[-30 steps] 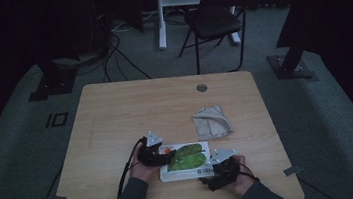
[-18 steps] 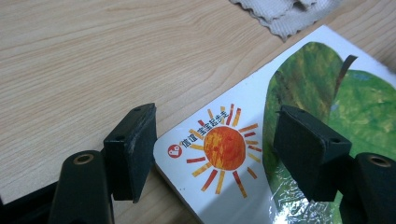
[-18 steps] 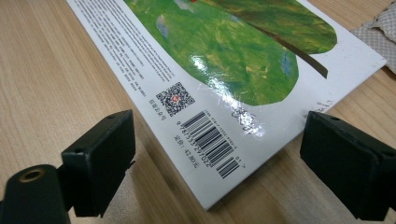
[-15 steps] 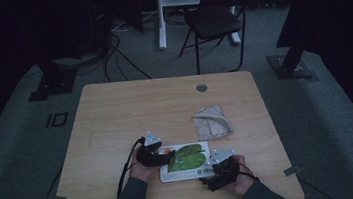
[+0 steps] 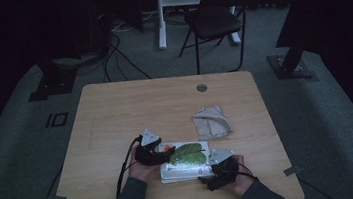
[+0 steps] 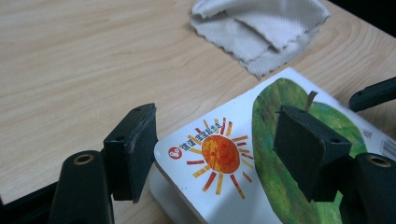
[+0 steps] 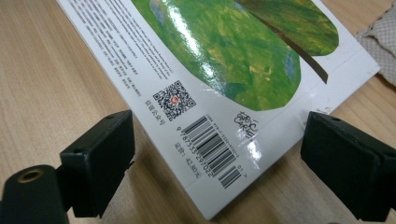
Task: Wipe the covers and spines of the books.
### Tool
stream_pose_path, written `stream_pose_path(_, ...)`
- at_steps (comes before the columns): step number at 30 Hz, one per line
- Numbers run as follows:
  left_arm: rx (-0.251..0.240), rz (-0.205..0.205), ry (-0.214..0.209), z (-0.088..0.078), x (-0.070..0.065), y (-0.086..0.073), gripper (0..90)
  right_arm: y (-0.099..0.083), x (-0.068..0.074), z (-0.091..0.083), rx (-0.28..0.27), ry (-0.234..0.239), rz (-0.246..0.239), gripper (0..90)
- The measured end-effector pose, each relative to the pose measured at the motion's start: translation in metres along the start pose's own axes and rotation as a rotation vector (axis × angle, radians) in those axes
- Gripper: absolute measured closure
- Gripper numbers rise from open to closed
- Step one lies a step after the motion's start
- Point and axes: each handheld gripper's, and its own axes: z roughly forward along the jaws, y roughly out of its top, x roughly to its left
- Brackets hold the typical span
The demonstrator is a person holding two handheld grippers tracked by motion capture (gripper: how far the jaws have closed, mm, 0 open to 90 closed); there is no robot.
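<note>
A white board book (image 5: 186, 159) with a green leaf and an orange sun on its cover lies flat near the table's front edge. My left gripper (image 5: 153, 152) is at the book's left end. In the left gripper view, my left gripper (image 6: 217, 151) is open, its pads apart around the sun corner of the book (image 6: 268, 107). My right gripper (image 5: 220, 167) is at the book's front right corner. The right gripper view has my right gripper (image 7: 217, 163) open too, with the barcode corner of the book (image 7: 224, 56) between its jaws and untouched.
A crumpled grey cloth (image 5: 211, 121) lies just beyond the book to the right; the cloth (image 6: 261, 28) is close ahead of the left gripper. The wooden table (image 5: 140, 108) has a cable hole (image 5: 202, 87) at the back. A black chair (image 5: 218, 17) stands behind.
</note>
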Motion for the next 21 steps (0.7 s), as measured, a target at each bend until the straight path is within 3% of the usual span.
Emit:
stream_pose_path(9,-0.042,0.009,-0.005,-0.007,-0.005,0.007,31.0,0.007,0.004,0.002,-0.008,-0.038,-0.033,9.4)
stream_pose_path(17,-0.026,0.030,-0.005,-0.005,-0.009,0.008,31.1,0.014,0.012,0.004,-0.052,-0.023,-0.082,12.5)
stream_pose_path(21,-0.031,0.021,-0.010,-0.005,-0.008,0.007,31.3,0.014,0.011,0.003,-0.054,-0.011,-0.080,14.2)
